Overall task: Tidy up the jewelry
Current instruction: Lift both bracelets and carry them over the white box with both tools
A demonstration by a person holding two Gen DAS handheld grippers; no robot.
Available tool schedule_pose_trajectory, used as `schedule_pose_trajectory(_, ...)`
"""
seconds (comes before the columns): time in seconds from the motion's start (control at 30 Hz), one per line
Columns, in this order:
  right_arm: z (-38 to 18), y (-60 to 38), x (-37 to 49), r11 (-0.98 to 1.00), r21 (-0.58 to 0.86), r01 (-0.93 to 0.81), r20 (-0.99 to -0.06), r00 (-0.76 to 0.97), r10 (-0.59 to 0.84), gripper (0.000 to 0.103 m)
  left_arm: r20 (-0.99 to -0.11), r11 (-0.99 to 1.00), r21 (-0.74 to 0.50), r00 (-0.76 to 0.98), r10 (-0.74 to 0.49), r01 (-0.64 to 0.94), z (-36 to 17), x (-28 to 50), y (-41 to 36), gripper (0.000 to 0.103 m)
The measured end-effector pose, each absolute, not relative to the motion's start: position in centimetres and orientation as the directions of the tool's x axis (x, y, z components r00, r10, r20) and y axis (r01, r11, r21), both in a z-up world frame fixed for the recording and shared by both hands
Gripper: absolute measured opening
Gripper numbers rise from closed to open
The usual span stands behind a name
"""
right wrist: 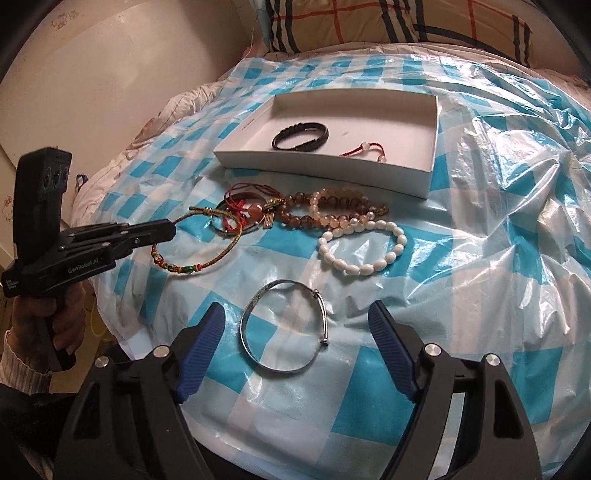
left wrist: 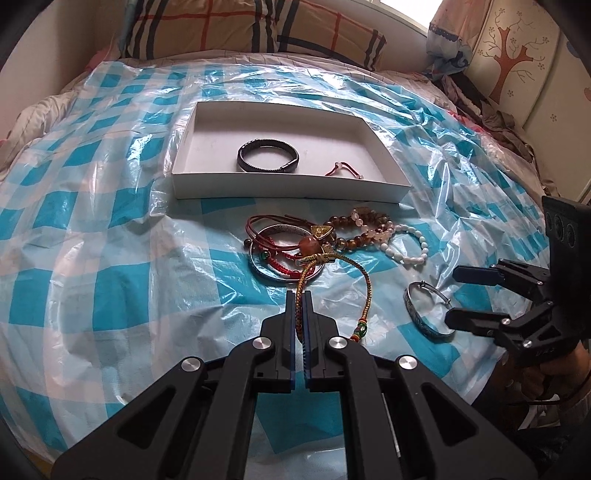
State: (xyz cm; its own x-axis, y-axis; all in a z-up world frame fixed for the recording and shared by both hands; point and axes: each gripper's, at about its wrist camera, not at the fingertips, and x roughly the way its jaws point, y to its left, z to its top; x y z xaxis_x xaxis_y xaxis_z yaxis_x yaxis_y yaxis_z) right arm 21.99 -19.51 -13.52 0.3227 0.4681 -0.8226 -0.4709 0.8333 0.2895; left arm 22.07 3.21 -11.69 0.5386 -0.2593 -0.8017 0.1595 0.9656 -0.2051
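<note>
A white box (left wrist: 288, 188) (right wrist: 430, 177) lies on the bed and holds a black bracelet (left wrist: 267, 154) (right wrist: 301, 139) and a red cord bracelet (left wrist: 343, 170) (right wrist: 364, 148). In front of it lies a pile of bracelets (left wrist: 295, 243) (right wrist: 295, 214) with a white bead bracelet (left wrist: 410, 245) (right wrist: 364, 245). My left gripper (left wrist: 299, 295) (right wrist: 171, 230) is shut on a gold woven cord bracelet (left wrist: 364, 291) (right wrist: 207, 254). My right gripper (right wrist: 297, 317) (left wrist: 452, 295) is open, its fingers either side of a silver bangle (right wrist: 284, 328) (left wrist: 424, 314).
A blue and white checked plastic sheet (left wrist: 110, 258) (right wrist: 480, 258) covers the bed. A plaid pillow (left wrist: 240, 26) (right wrist: 406, 22) lies behind the box. Clothes (left wrist: 491, 118) are heaped at the far right by a cupboard with a tree picture (left wrist: 513, 55).
</note>
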Motion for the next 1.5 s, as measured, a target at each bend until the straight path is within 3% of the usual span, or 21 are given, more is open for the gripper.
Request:
schedule_pose_trajectory(0.1, -15.0, -18.5, 21.8, 0.833, 0.243, -0.498, -0.844, 0.315, 0.434, 0.077, -0.803, 0.967, -0.2, 0.539, -0.255, 0.161, -11.8, 22.1, 3.1, 0.003)
schedule_pose_trajectory(0.13, -14.9, -18.5, 21.6, 0.83, 0.245, -0.502, -0.839, 0.32, 0.441, 0.07, -0.801, 0.967, -0.194, 0.543, -0.252, 0.162, -11.7, 22.0, 3.1, 0.003)
schedule_pose_trajectory(0.17, -14.7, -18.7, 21.6, 0.828, 0.258, -0.498, -0.835, 0.316, 0.45, 0.056, -0.799, 0.968, -0.19, 0.547, -0.249, 0.163, -11.6, 21.9, 3.0, 0.003)
schedule_pose_trajectory(0.97, -8.8, -21.9, 20.8, 0.841, 0.315, -0.44, -0.677, 0.517, 0.524, 0.056, -0.734, 0.985, -0.058, 0.662, -0.152, 0.163, -7.3, 21.4, 1.6, 0.003)
schedule_pose_trajectory(1.5, -6.7, -21.0, 23.0, 0.84, 0.307, -0.448, -0.598, 0.595, 0.536, 0.056, -0.684, 0.986, -0.083, 0.712, -0.16, 0.142, -6.2, 23.8, 1.6, 0.003)
